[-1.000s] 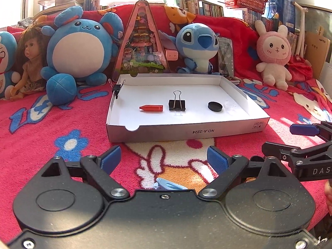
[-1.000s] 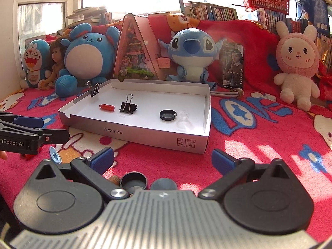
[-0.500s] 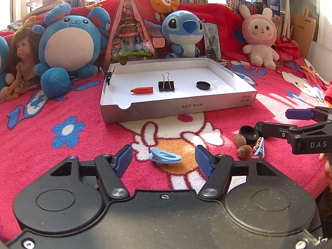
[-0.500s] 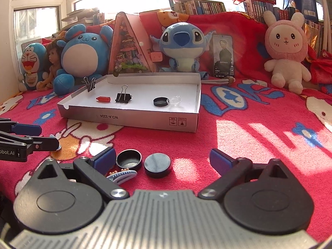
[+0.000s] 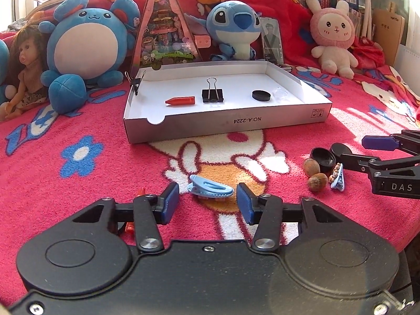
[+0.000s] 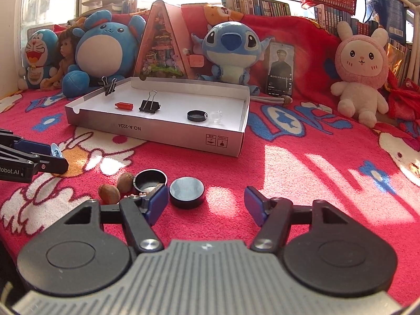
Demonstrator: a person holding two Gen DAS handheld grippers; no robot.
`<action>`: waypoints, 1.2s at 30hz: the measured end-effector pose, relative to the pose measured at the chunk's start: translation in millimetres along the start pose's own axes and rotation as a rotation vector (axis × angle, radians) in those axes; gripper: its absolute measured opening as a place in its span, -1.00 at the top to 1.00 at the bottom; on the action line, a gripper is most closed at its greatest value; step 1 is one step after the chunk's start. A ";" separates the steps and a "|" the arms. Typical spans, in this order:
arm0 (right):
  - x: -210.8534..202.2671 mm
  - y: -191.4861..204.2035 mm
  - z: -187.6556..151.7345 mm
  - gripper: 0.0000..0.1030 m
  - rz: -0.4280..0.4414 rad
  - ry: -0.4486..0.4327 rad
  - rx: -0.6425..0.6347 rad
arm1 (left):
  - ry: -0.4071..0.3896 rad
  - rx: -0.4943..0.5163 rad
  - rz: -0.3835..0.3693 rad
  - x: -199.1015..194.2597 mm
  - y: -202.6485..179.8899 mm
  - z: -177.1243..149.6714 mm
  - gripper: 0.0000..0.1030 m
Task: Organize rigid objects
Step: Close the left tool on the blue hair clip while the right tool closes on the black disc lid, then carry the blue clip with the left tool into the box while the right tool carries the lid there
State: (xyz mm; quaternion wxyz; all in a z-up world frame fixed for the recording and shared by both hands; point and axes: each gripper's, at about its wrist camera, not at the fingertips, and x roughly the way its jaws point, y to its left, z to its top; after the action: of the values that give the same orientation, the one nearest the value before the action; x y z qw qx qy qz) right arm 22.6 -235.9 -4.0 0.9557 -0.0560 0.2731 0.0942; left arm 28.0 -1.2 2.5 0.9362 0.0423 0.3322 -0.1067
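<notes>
A light blue hair clip (image 5: 210, 190) lies on the red blanket between the pads of my left gripper (image 5: 207, 203). Its jaws are closing, with a gap still on each side of the clip. A black round lid (image 6: 186, 191) sits between the fingers of my right gripper (image 6: 206, 204), nearer the left pad; these jaws are closing too and do not touch it. The white cardboard box (image 5: 223, 123) ahead holds a red cap (image 5: 181, 101), a black binder clip (image 5: 212, 94), a black lid (image 5: 261, 95) and a clear lid (image 5: 280, 94).
Beside the right gripper's left finger lie an open black cup (image 6: 150, 179), two brown nuts (image 6: 109, 190) and a small blue toothed clip (image 5: 337, 177). An orange piece (image 5: 141, 191) peeks out under my left finger. Plush toys and a doll line the back.
Both pairs of jaws have narrowed. The blue clip, first half hidden under the left gripper, now lies between its pads. The black lid has come between the right gripper's fingers.
</notes>
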 end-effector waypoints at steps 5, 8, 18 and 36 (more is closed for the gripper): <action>8.2 3.7 -0.8 -0.21 0.013 0.016 0.000 | -0.004 -0.002 0.009 1.5 -1.4 -0.7 0.23; 10.5 4.5 -0.1 0.06 0.022 0.016 0.004 | -0.006 -0.005 0.018 1.4 -2.0 -0.5 0.28; 9.7 2.9 7.0 0.28 0.001 0.004 0.021 | -0.031 -0.027 0.025 -3.5 0.3 9.0 0.28; 12.4 -16.7 33.4 0.28 -0.047 -0.005 0.138 | -0.059 -0.083 -0.009 -3.0 4.9 41.4 0.28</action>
State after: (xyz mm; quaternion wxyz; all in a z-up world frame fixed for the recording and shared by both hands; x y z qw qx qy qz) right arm 53.5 -245.1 18.5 0.9599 0.0040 0.2751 0.0528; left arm 52.2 -2.1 36.6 0.9460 -0.0012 0.3088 -0.0982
